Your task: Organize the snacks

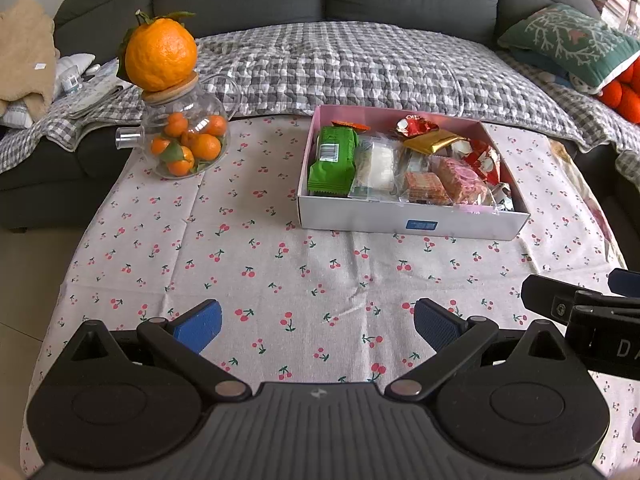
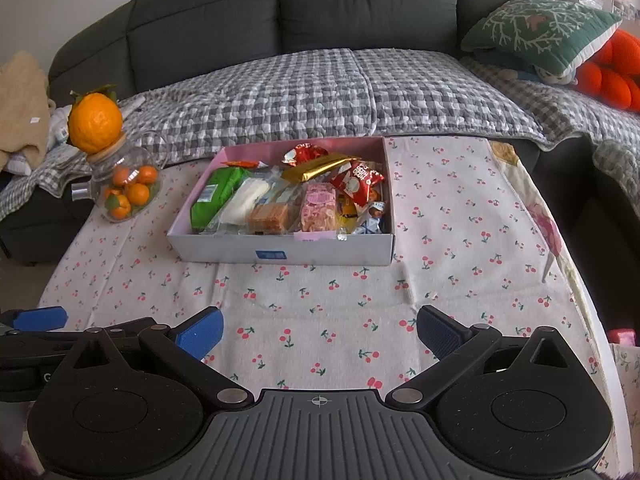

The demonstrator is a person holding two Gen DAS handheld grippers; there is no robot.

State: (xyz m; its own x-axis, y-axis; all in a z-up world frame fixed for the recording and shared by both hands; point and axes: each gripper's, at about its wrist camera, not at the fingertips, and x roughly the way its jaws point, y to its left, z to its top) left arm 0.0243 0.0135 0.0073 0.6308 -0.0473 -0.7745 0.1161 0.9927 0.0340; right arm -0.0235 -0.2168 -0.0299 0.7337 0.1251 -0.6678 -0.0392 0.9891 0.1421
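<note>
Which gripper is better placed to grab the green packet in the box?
Probably the left gripper. The green packet lies at the box's left end, almost straight ahead of its open fingers.

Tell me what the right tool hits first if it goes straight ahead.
Likely the near wall of the snack box; only bare cherry tablecloth lies between it and the open right tool.

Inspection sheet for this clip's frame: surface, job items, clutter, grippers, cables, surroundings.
Surface: cherry-print tablecloth, creased.
Job's things: open box packed with wrapped snacks, among them a green packet and a gold packet.
Clutter: glass jar of small oranges, a large orange resting on its lid.
Grippers: left gripper and right gripper open, empty, above the cloth.
Cables: nothing seen.
Surroundings: grey sofa, checked blanket, green cushion.
</note>
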